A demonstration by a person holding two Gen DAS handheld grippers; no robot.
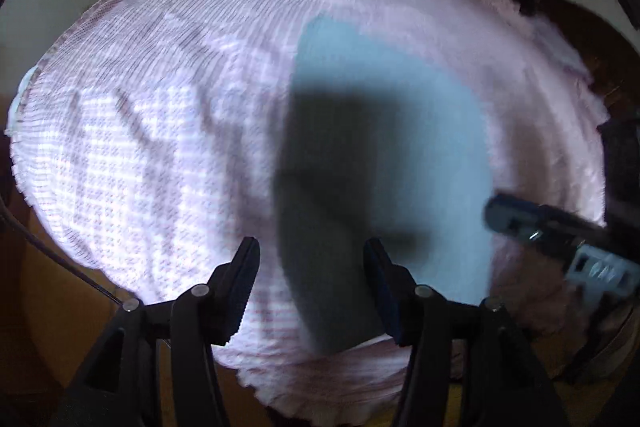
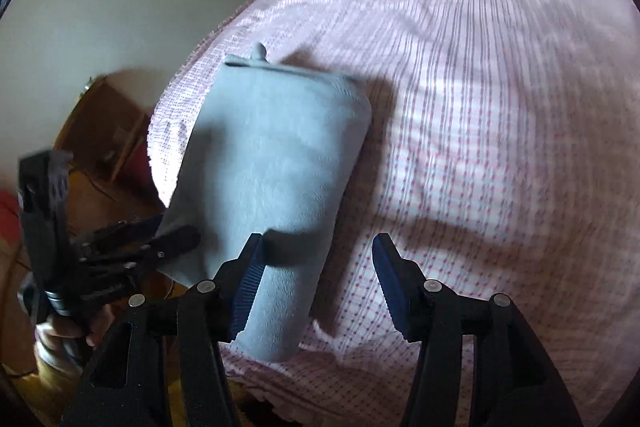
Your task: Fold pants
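folded grey pants (image 2: 272,183) flat on pink checked bedspread (image 2: 500,107), left gripper (image 1: 310,263) and right gripper (image 2: 318,259) both apart, empty

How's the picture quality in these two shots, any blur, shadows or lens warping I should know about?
Left wrist view: heavy fisheye bulge, a dark shadow over the near half of the folded grey pants, the right hand-held gripper smeared by motion, bright patches on the pink checked bedspread. Right wrist view: same warping, pants softly blurred, the bedspread's lines streaked, the left hand-held gripper blurred.
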